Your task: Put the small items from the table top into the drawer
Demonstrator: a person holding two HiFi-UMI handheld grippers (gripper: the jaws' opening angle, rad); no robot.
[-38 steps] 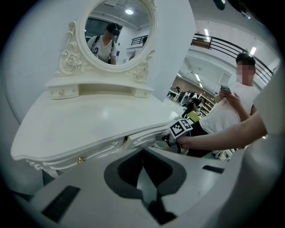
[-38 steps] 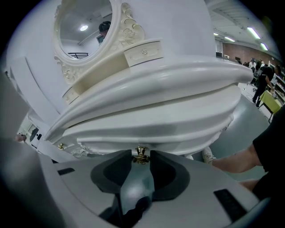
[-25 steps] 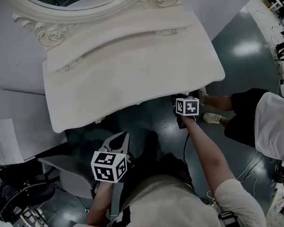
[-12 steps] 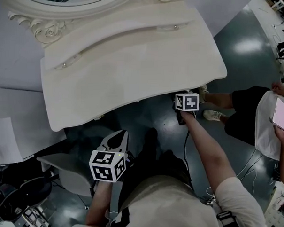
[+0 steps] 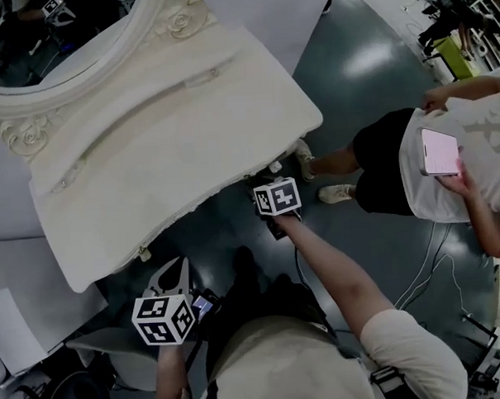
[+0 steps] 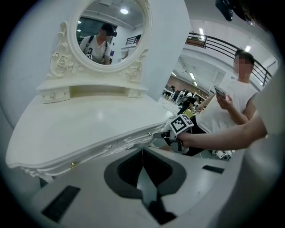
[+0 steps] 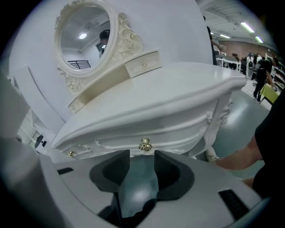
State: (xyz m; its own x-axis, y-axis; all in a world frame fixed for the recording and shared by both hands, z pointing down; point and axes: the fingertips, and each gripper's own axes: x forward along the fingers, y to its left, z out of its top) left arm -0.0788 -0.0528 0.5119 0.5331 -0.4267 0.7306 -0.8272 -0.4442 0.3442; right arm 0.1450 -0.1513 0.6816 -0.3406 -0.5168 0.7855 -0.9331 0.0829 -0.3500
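Free room lies above the dressing table (image 5: pixel 149 158) top. The mirror (image 5: pixel 53 46) blocks the back, and the shut drawer (image 7: pixel 178 133) blocks the front. Its knob (image 7: pixel 144 144) sits just ahead of the right gripper (image 7: pixel 142 153), whose empty jaws are opening. A person (image 5: pixel 389 155) stands beside the table.

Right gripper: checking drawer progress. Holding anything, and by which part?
Nothing: the right gripper has its jaws opening, with the gold drawer knob at their tips, ungripped.

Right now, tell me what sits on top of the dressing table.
The oval mirror and its low shelf stand at the back of the dressing table; no small items show on it. The front drawers are shut, so their insides are hidden.
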